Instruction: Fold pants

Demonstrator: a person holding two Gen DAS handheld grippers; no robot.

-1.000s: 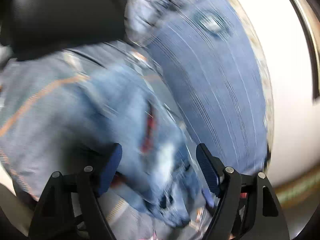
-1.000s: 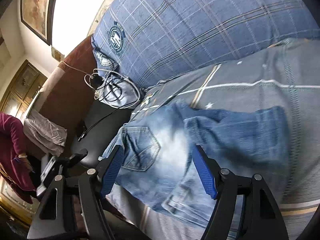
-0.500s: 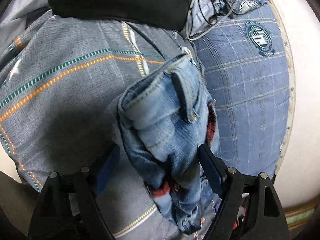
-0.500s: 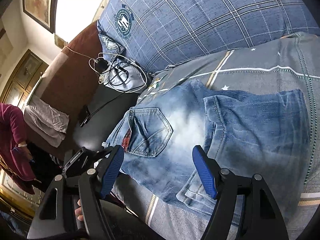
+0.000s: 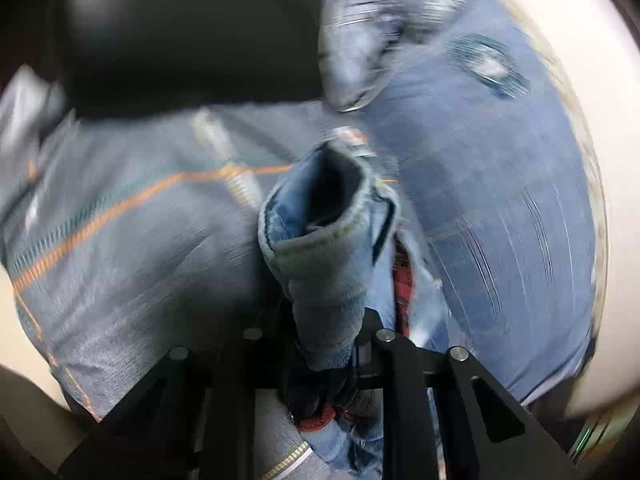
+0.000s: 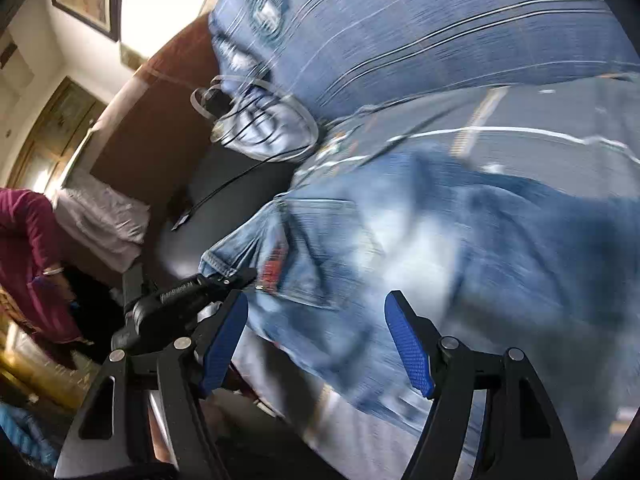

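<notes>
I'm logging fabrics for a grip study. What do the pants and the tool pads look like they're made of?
Pants: faded blue denim, going by the stitched seams, back pocket and whitened wear. Right tool pads: blue, finely textured, probably rubber or plastic; matte. Left tool pads hidden by the gripped cloth.

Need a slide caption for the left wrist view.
Left claw shut on jeans waistband, over a grey striped bedsheet.

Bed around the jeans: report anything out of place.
A tangle of cables lies by the blue pillow, with one lead trailing near the jeans. It could snag during folding. Both views are blurred.
</notes>
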